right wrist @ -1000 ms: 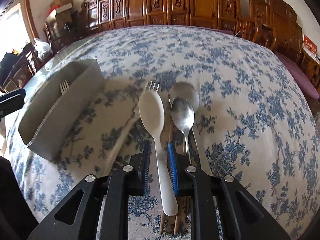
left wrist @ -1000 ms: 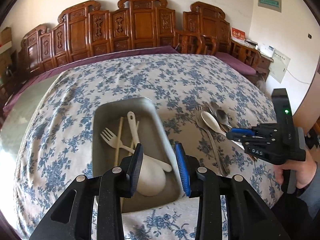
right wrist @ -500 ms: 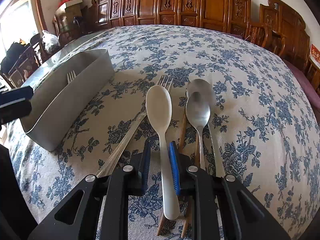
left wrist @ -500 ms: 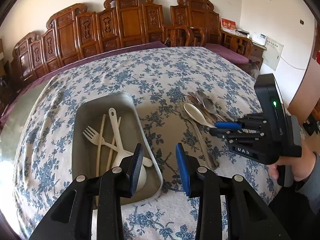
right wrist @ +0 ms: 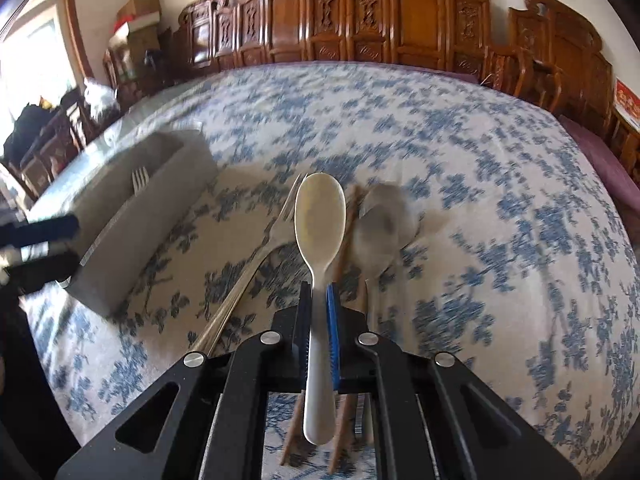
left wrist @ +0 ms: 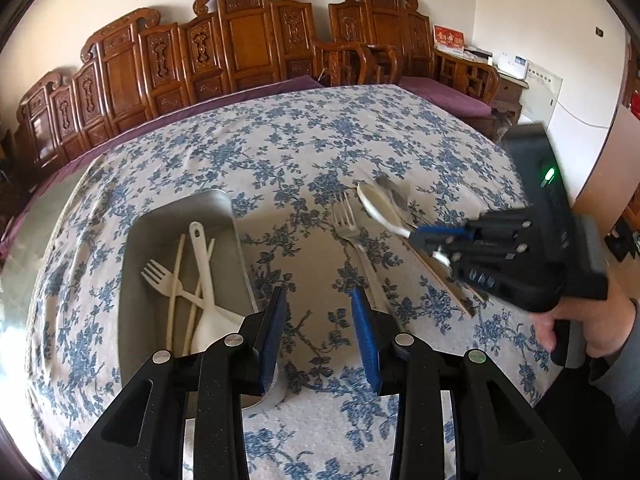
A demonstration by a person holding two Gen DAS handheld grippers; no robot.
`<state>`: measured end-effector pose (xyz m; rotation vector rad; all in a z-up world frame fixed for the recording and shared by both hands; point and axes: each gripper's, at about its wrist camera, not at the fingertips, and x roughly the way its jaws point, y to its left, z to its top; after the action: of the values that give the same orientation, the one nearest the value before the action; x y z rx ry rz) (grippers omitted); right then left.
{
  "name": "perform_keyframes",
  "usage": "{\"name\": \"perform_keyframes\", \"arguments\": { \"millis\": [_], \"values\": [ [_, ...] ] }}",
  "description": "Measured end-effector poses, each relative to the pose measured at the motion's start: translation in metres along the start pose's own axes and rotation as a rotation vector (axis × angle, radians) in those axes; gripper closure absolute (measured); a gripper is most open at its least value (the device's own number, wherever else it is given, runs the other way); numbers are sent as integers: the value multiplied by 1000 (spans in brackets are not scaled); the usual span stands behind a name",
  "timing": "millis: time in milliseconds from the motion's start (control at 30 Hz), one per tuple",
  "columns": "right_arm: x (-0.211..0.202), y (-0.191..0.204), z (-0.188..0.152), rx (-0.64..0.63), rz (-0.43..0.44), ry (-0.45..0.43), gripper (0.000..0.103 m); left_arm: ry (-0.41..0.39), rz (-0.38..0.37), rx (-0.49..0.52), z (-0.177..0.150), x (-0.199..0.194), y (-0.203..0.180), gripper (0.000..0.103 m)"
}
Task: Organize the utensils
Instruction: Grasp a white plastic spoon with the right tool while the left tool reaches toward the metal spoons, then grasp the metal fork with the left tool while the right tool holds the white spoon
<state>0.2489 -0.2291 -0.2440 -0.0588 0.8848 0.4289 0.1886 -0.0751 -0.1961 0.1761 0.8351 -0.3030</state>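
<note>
Covering table: blue-floral cloth point(left wrist: 312, 148); carved wooden chairs point(left wrist: 248, 36), seemingly, behind.

Left wrist view looks forward and down from close above the worktop point(left wrist: 280, 152), facing the carved wooden chairs point(left wrist: 248, 40). Right wrist view does likewise from the right. Both share the grey tray point(left wrist: 132, 264) point(right wrist: 136, 240), white spoon point(left wrist: 378, 208) point(right wrist: 320, 216), metal fork point(left wrist: 348, 224) point(right wrist: 248, 264).

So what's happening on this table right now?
A person is sorting utensils into a grey tray. The right gripper is closing its jaws on the handle of a white spoon, with the metal fork and wooden chopsticks left on the floral tablecloth. The left gripper is open, holding nothing.
</note>
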Motion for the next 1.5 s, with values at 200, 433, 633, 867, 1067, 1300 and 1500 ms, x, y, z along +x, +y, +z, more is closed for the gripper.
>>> {"name": "perform_keyframes", "arguments": {
  "millis": [200, 433, 633, 867, 1067, 1300, 1500],
  "values": [
    [-15, -31, 5, 77, -10, -46, 94, 39, -12, -10, 9, 20, -19, 71],
    [-19, -51, 6, 124, -33, -57, 94, 85, 6, 10, 25, 51, -37, 71],
    [-20, -55, 5, 112, -52, -59, 94, 127, 7, 5, 31, 77, -43, 74],
    [-21, -59, 6, 132, -41, -62, 94, 202, -21, -56, 31, 103, -42, 85],
    [-22, -58, 5, 132, -40, -62, 94, 226, -4, -72, 32, 115, -39, 86],
    [-23, -56, 6, 129, -36, -62, 94, 224, 3, -74, 33, 117, -37, 94],
    [-24, -48, 8, 121, -26, -70, 94, 232, 2, -63, 30, 108, -36, 97]
  ]
}}
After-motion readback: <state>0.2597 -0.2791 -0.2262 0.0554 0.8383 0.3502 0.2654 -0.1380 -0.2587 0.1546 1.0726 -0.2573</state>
